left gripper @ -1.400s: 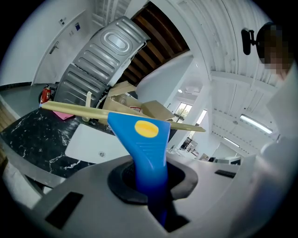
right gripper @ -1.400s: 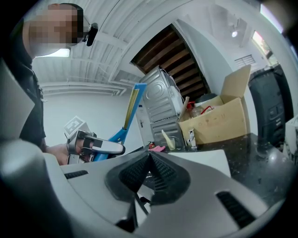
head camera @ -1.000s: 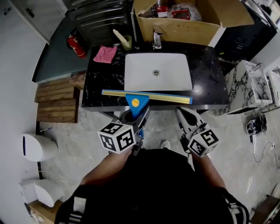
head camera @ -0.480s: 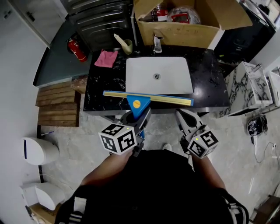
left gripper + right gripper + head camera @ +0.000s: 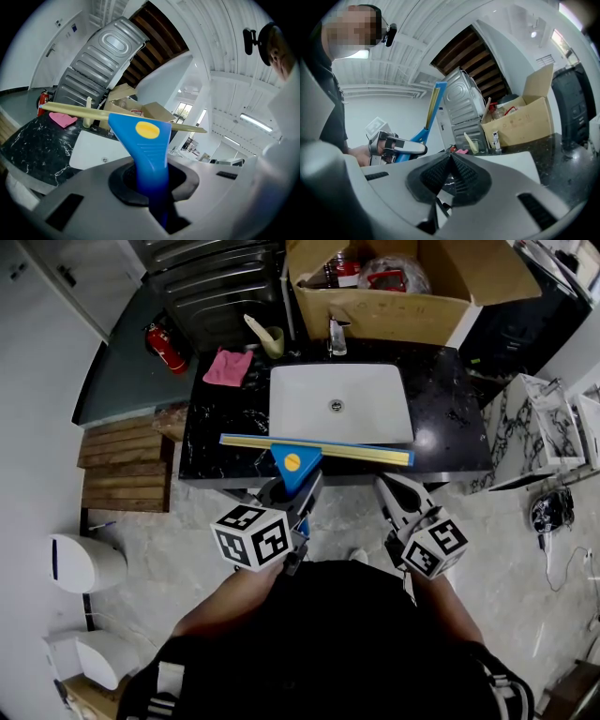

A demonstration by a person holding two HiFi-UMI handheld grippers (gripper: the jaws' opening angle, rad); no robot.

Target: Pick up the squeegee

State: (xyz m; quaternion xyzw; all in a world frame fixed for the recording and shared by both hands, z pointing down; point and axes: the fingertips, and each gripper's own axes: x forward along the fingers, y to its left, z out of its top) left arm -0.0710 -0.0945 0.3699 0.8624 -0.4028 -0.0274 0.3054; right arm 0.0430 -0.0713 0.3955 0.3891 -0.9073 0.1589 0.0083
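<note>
- The black marble-veined counter (image 5: 225,418) with its white rectangular sink (image 5: 300,399) fills the middle of the head view, and an open brown cardboard box (image 5: 412,306) stands behind the tap.
- The squeegee (image 5: 292,461), a blue plastic wedge-shaped handle with a long yellow blade, is held at the counter's near edge, with its blade lying crosswise in front of the sink.
- The left gripper (image 5: 298,486) is clamped on the blue handle, which runs down between its pads.
- The right gripper (image 5: 398,488) is pinched closed with nothing in it, beside the left one and just short of the counter.
- I judge the pickup done: the grasp is made and the squeegee looks clear of the counter, so at most carrying it away is left.
- From above, the blade could pass for resting on the stone. The right gripper view shows it raised in the air, and the left gripper view shows the counter below it.
</note>
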